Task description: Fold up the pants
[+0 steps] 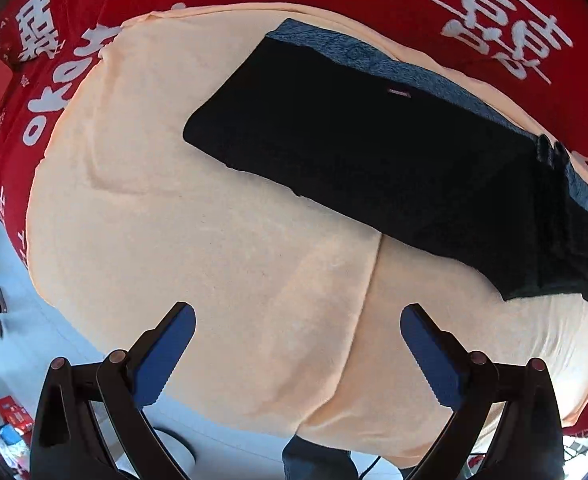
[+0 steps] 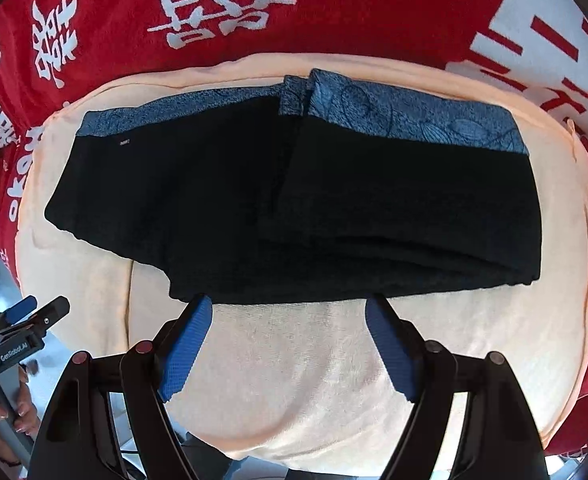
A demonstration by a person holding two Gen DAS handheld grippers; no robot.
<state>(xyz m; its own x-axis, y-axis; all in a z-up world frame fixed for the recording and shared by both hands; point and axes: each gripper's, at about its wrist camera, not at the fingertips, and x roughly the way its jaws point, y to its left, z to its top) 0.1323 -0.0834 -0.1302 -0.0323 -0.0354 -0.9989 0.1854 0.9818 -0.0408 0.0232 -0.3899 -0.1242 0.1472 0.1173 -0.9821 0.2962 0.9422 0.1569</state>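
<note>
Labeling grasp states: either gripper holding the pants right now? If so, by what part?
Nothing held. Left gripper and right gripper are both open, above the peach towel; the pants lie folded, untouched.

Black pants [image 2: 294, 208], blue-trimmed, folded flat

Likely a shop or promotional stall: ahead of the tool, a red printed tablecloth with large white Chinese characters [image 2: 222, 4] covers the table; red boxes [image 1: 12, 416] sit on the pale floor to its left.
</note>
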